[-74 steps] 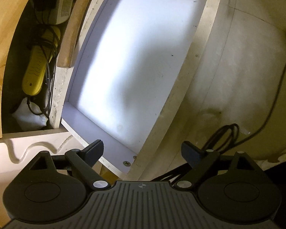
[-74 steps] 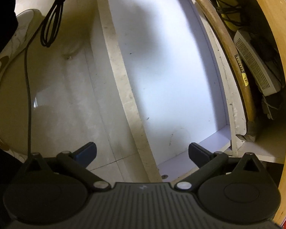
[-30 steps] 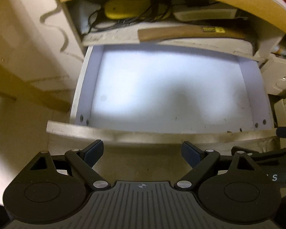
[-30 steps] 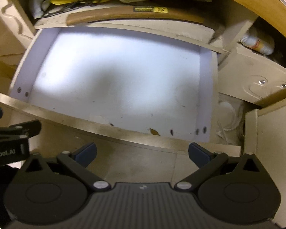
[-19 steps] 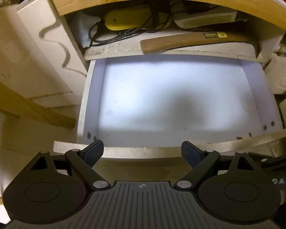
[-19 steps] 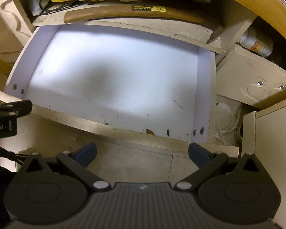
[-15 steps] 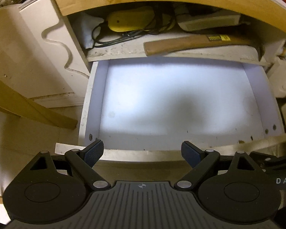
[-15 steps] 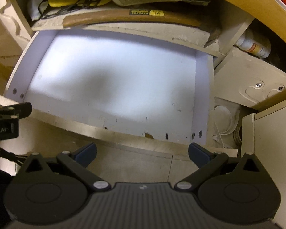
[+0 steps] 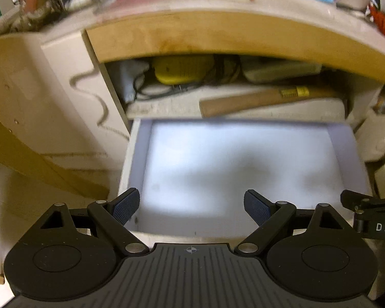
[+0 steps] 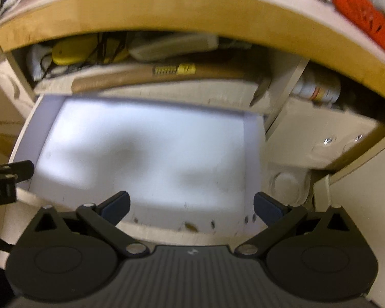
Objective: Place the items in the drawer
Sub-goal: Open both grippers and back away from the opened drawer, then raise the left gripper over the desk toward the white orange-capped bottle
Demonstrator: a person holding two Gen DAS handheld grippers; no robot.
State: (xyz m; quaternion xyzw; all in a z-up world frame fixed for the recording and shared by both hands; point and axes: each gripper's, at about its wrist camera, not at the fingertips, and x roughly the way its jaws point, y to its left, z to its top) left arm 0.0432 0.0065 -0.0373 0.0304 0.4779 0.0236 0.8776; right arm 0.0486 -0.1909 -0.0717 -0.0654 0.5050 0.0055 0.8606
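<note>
The drawer [image 9: 138, 154] is sitting pulled out just ahead of the left gripper [image 9: 191, 204] and right gripper [image 10: 191, 206], its white floor showing bare. Both grippers are hovering spread wide, holding nothing. Beyond, a shelf [image 10: 166, 91] is carrying a wooden-handled hammer [image 10: 146, 75] and a yellow device [image 9: 178, 73].

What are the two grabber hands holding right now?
Nothing. The left gripper and the right gripper both have their jaws wide open, with only the bare white drawer showing between them.
</note>
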